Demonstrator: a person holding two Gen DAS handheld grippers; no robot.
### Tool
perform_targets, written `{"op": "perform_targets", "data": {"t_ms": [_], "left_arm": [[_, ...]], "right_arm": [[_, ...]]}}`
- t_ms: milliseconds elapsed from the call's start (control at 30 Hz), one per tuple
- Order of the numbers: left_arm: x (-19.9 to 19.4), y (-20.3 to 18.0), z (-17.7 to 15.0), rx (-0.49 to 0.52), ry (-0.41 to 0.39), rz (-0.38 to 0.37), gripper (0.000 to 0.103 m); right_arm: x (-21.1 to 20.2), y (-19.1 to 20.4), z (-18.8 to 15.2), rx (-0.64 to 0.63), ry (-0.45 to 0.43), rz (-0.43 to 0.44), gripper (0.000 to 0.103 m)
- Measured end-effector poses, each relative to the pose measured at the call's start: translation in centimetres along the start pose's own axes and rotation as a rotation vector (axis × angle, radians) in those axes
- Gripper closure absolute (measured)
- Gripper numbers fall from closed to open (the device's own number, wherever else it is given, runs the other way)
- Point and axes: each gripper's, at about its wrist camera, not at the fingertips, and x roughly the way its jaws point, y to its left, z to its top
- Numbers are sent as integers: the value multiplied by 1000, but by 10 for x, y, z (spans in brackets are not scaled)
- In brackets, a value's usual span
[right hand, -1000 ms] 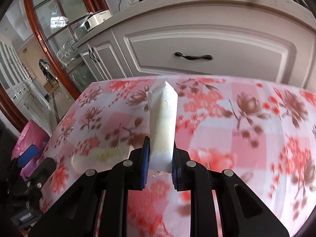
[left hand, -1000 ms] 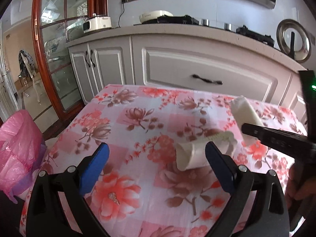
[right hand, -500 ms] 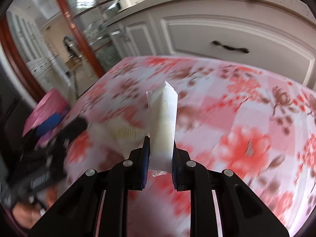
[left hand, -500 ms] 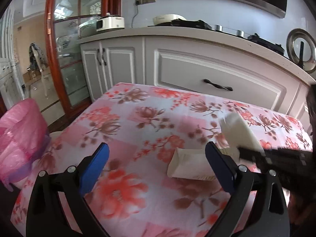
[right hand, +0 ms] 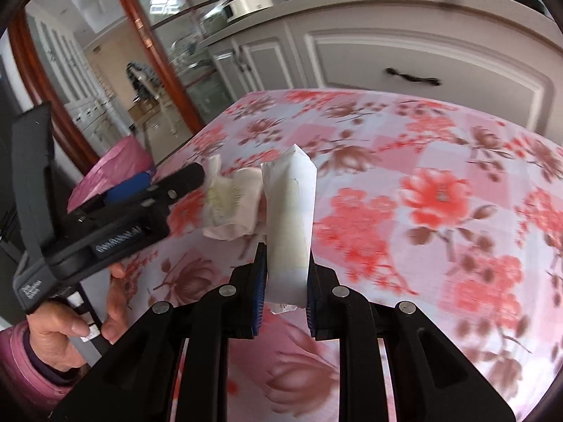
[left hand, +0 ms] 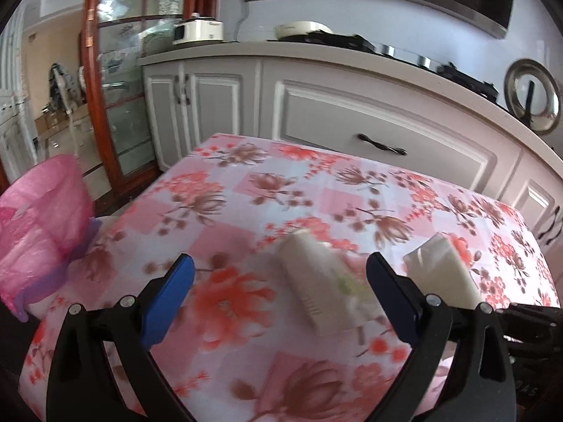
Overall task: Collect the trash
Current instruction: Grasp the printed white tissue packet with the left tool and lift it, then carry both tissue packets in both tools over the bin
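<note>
A crumpled white wrapper [left hand: 316, 288] lies on the floral tablecloth between my left gripper's [left hand: 279, 293] open blue fingers; it also shows in the right wrist view [right hand: 230, 204]. My right gripper [right hand: 285, 292] is shut on a tall white paper packet [right hand: 288, 218] and holds it upright above the table. That packet shows in the left wrist view [left hand: 441, 267], just right of the left gripper's right finger. A pink trash bag [left hand: 38, 225] sits beside the table's left edge, also in the right wrist view [right hand: 116, 167].
The table [left hand: 246, 190] wears a pink floral cloth. White cabinets [left hand: 352, 119] and a counter with appliances run behind it. A wood-framed glass door [left hand: 116, 81] stands at the left.
The left gripper has moved forward around the crumpled wrapper. The right gripper has swung left with the packet, closer to the left gripper and the pink bag.
</note>
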Motion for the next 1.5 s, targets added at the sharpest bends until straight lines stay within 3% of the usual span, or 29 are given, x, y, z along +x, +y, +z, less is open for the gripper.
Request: {"op": "perform_targets", "data": {"t_ms": [167,233,367,433,567,867,1133,1500], "left_arm": [[19,-30,-1,28,21,-2,13],[30,-36,-3,26,50,9,27],[44,-34,-10,3,115,24,40],[43,-31,-10,-11,110,22,62],[28,-29,-14,-1,93,30,63],[-61,-29,-24,29,-50,50,63],[-134,-33,-49,71,-150,-1,63],[-195,-13,-76,71,-231,-2,63]], "right_arm": [[-5,-24,-2,39,-6,-16,84],[-5,-31,-2,49,-6,-8,84],[-5,-34,0,46,-21,8,84],[-4,-32,-1,46,-28,18,84],[-10,-24,-4,30,-55,13,84],[-51,7,-22,-33,-132,-10,84],[-92,47,-45,-87,-190,-15,84],[-117,98,-65,-166,-226,-3,84]]}}
